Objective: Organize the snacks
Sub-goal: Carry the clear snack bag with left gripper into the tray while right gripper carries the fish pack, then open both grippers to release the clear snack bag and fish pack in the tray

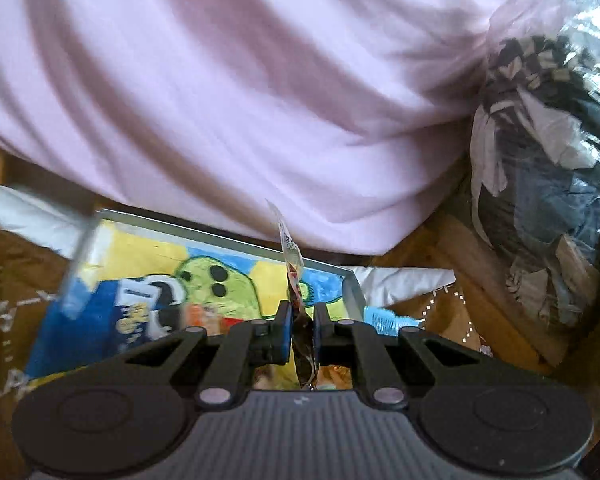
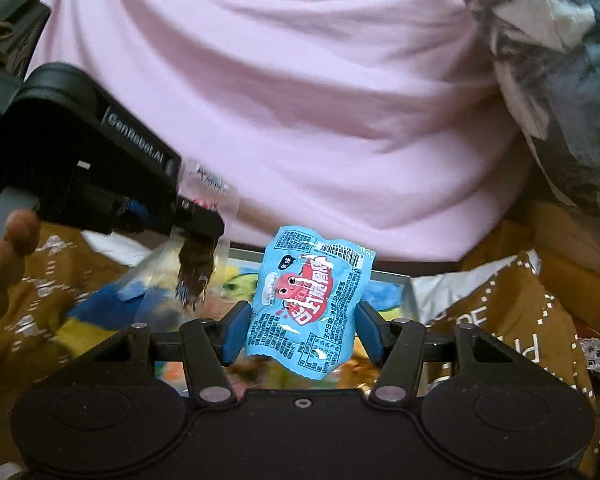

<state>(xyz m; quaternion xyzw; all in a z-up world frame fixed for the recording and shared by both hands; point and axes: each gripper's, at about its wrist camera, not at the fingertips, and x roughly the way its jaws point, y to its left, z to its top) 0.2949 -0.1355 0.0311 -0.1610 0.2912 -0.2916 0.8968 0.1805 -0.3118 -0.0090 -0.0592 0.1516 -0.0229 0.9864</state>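
The right gripper [image 2: 303, 320] has its jaws pinching a light blue snack packet [image 2: 309, 308] with a red cartoon print, held above the grey-rimmed tray [image 2: 392, 278]. The left gripper [image 1: 302, 324] has its jaws pressed on a thin clear-and-brown snack pouch [image 1: 290, 256], also above the tray. Beyond the tray, a person's pink shirt [image 1: 240, 92] fills the view.

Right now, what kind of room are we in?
Probably a bedroom or living space at home: a pale pink fabric sheet hangs ahead, a clear plastic bag of clothes sits nearby, and a colourful cartoon tray lies below.
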